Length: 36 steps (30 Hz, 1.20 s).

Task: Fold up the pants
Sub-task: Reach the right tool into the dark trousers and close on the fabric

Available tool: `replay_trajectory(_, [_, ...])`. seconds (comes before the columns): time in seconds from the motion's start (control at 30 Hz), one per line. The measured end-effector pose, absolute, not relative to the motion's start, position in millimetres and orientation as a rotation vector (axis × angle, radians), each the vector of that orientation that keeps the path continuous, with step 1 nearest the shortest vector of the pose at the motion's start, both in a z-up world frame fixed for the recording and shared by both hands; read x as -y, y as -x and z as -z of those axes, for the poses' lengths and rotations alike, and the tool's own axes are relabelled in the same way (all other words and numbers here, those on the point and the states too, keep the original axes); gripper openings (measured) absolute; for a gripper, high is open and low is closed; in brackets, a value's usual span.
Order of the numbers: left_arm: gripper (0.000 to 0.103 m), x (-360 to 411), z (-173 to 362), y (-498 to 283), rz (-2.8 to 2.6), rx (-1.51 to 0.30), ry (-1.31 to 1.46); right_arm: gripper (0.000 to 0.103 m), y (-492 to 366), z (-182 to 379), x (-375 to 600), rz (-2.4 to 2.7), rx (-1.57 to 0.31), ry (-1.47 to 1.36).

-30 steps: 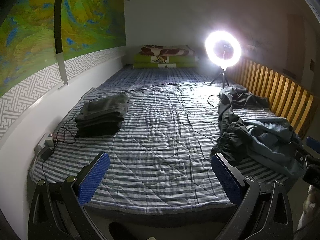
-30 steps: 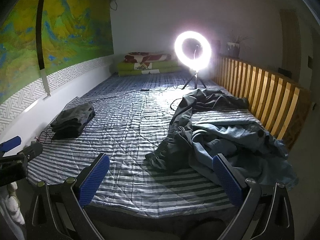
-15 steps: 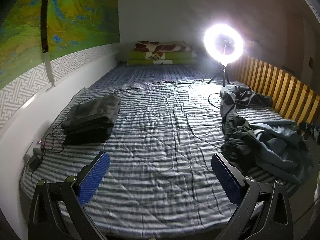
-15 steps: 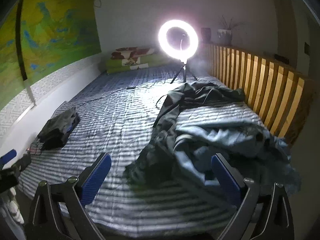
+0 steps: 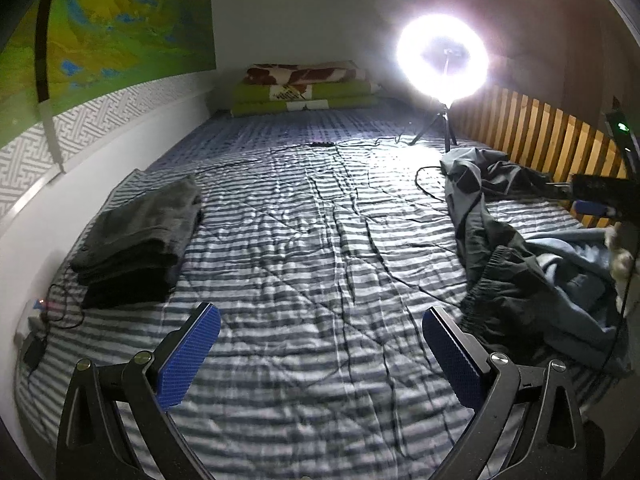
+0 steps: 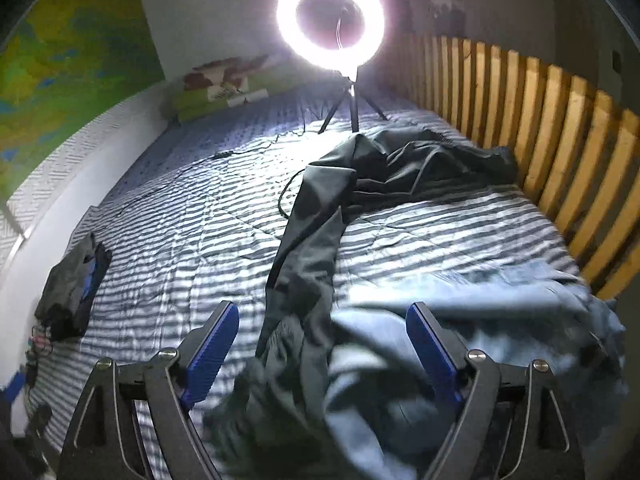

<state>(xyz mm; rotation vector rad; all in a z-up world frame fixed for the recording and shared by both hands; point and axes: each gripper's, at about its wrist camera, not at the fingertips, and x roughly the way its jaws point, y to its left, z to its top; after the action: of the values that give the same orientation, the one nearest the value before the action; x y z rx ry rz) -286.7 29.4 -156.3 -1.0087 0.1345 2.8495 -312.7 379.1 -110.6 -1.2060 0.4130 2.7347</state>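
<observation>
Dark pants (image 6: pixel 312 240) lie crumpled and stretched along the right side of the striped bed (image 6: pixel 192 240), partly tangled with a blue-grey garment (image 6: pixel 480 320). My right gripper (image 6: pixel 322 312) hovers just over this pile. Its jaws are closing, with the dark waistband and the blue-grey cloth between them, and the pads are not pressing on either. My left gripper (image 5: pixel 320 316) is open above bare sheet, with the dark pants (image 5: pixel 492 276) just to its right. One of the right gripper's blue pads (image 5: pixel 591 208) shows at the right edge of the left wrist view.
A folded stack of dark clothes (image 5: pixel 140 240) sits at the bed's left, by cables and a power strip (image 5: pixel 40 320). A lit ring light on a tripod (image 5: pixel 442 58) stands at the far right. A wooden slatted rail (image 6: pixel 540 120) borders the right side. Folded blankets (image 5: pixel 304 88) lie at the far end.
Both grippers have advanced and dropped toward the bed. The right one has closed in on the clothes pile, now blurred between its narrowing jaws. The left stays wide open.
</observation>
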Motion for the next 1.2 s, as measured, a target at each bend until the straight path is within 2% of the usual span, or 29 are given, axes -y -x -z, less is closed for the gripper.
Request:
replay_trajectory(0.23, [0.102, -26, 206, 337, -2.836, -0.114, 0.984, 0.083, 390, 166, -367, -2.643, -0.434, 1.315])
replay_trajectory(0.37, [0.097, -17, 238, 363, -2.796, -0.084, 1.094, 0.083, 419, 190, -360, -2.600, -0.395, 1.328])
replay_trajectory(0.57, [0.097, -2, 245, 378, -2.802, -0.006, 1.122, 0.082, 457, 221, -367, -2.471, -0.314, 1.394])
replay_trajectory(0.6, [0.097, -1, 244, 379, -2.805, -0.001, 1.120, 0.078, 462, 226, -369, -2.454, -0.306, 1.409])
replay_trajectory(0.67, [0.097, 2, 241, 379, -2.804, 0.001, 1.114, 0.048, 470, 238, -372, -2.438, -0.317, 1.480])
replay_trajectory(0.7, [0.097, 3, 241, 379, -2.804, 0.004, 1.112, 0.039, 472, 242, -372, -2.437, -0.338, 1.514])
replay_trajectory(0.73, [0.097, 5, 240, 378, -2.795, 0.003, 1.114, 0.026, 473, 245, -373, -2.443, -0.370, 1.535])
replay_trajectory(0.83, [0.097, 10, 241, 379, -2.801, 0.016, 1.131, 0.010, 468, 235, -367, -2.494, -0.356, 1.518])
replay_trajectory(1.2, [0.096, 41, 223, 374, -2.866, 0.091, 1.089, 0.008, 388, 153, -260, -2.898, -0.237, 1.457])
